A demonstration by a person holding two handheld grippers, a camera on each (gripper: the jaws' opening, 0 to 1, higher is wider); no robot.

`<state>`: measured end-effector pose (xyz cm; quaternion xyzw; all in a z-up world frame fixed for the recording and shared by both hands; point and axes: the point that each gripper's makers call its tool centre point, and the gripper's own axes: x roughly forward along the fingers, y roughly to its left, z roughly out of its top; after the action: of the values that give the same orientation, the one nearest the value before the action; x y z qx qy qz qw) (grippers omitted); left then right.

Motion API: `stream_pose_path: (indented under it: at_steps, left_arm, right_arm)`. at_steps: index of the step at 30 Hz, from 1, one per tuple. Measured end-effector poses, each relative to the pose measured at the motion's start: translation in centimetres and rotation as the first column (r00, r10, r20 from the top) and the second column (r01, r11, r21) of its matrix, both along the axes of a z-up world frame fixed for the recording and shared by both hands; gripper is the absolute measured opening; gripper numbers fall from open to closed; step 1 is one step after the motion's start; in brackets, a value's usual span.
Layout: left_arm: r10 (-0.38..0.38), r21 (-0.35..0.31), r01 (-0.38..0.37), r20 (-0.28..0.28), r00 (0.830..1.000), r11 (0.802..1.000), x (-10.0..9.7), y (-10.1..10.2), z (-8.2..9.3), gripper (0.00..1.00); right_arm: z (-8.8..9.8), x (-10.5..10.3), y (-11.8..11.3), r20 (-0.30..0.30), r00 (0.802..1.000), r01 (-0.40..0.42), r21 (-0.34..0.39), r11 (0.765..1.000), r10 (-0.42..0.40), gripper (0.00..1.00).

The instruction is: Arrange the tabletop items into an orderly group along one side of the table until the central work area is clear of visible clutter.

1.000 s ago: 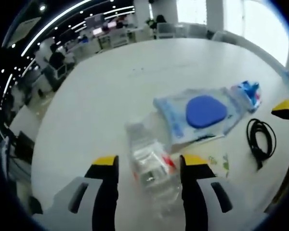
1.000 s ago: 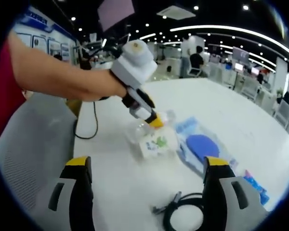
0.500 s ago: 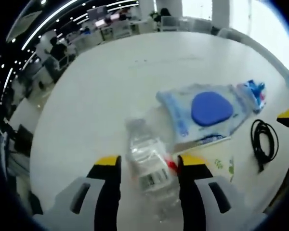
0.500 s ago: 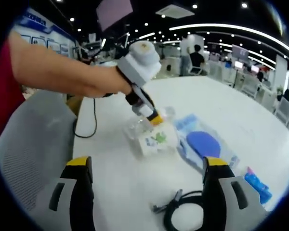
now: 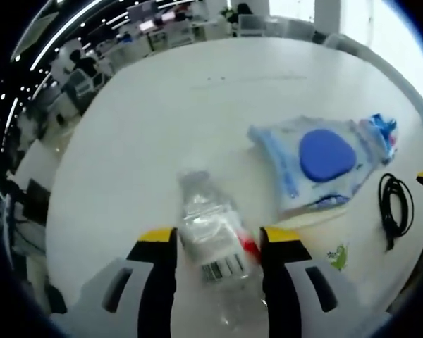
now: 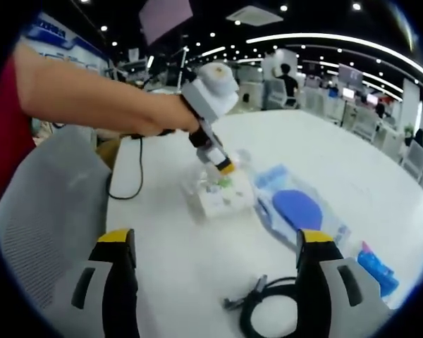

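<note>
Left tongs (image 5: 218,243) are spread around a clear plastic bottle (image 5: 210,239) lying on the white surface (image 5: 148,134), jaws on either side of it, though whether they press it I cannot tell; a barcode label shows on it, digits unreadable. Right tongs (image 6: 215,243) hang wide open, holding nothing. Beyond the bottle lies a plastic packet (image 5: 317,162) with a blue disc, its print too blurred to read. A coiled black cable (image 5: 397,210) sits near the edge.
</note>
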<state>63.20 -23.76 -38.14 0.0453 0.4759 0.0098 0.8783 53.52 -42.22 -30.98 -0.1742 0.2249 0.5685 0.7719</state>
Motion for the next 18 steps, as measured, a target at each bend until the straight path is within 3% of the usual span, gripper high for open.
stream_pose_path:
  at_steps: [8, 18]
  left_arm:
    - [0.02, -0.012, -0.02, -0.032, 0.999, 1.0, 0.1, 0.0, -1.1, 0.47]
    - [0.014, -0.018, -0.016, -0.064, 0.998, 1.0, 0.0, 0.7, -1.7, 0.42]
  right_arm:
    - [-0.2, 0.2, -0.6, -0.007, 1.0, 0.016, -0.001, 1.0, -0.016, 0.92]
    - [-0.5, 0.4, -0.8, -0.014, 1.0, 0.027, 0.003, 1.0, -0.027, 0.92]
